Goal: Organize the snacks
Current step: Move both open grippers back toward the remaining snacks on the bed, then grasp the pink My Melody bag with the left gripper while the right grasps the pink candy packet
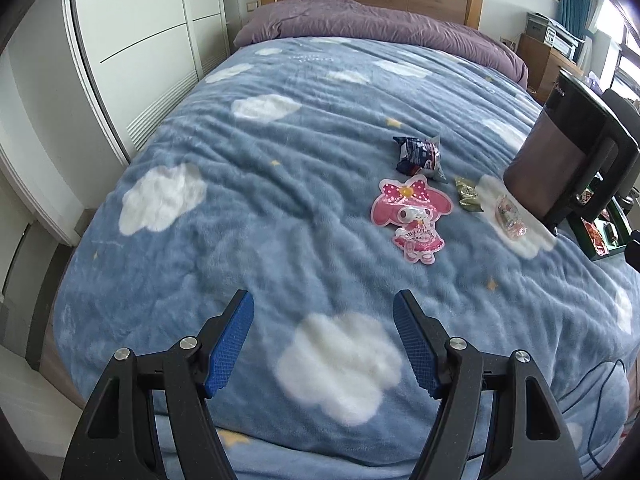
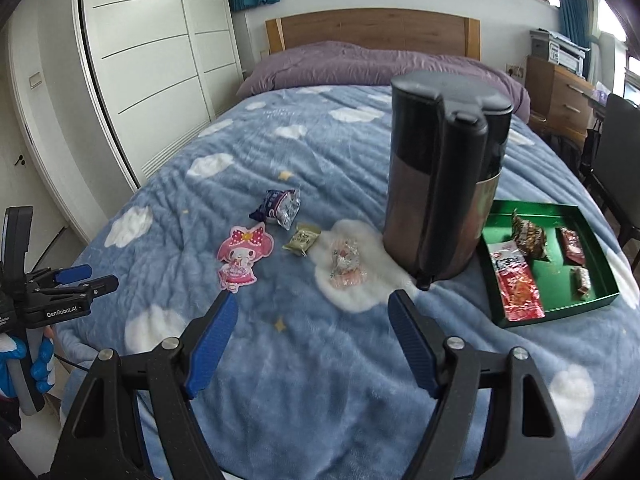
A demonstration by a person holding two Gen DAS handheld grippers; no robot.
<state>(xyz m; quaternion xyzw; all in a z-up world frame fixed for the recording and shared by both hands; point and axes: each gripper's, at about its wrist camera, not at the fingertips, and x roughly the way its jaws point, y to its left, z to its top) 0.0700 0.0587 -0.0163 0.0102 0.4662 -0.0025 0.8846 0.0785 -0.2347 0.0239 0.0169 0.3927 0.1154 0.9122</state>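
Observation:
Loose snacks lie on a blue cloud-print blanket [image 2: 320, 380]: a pink cartoon-girl pouch [image 1: 412, 216] [image 2: 242, 258], a dark blue packet [image 1: 420, 156] [image 2: 278, 208], a small olive packet [image 1: 468, 194] [image 2: 302, 239] and a clear pink candy pack [image 1: 510, 216] [image 2: 346, 266]. A green tray [image 2: 588, 306] at the right holds several wrapped snacks, among them a red packet [image 2: 516, 284]. My left gripper [image 1: 324, 340] hangs open and empty over the near blanket. It also shows in the right wrist view as the left gripper [image 2: 86, 276] at the far left. My right gripper [image 2: 312, 342] is open and empty, short of the candy pack.
A tall dark kettle-like jug [image 2: 444, 188] [image 1: 560, 160] stands on the blanket between the loose snacks and the tray. A purple duvet [image 2: 360, 64] and wooden headboard [image 2: 372, 26] lie beyond. White wardrobe doors [image 2: 152, 60] run along the left, and a gloved hand [image 2: 38, 368] holds the left tool.

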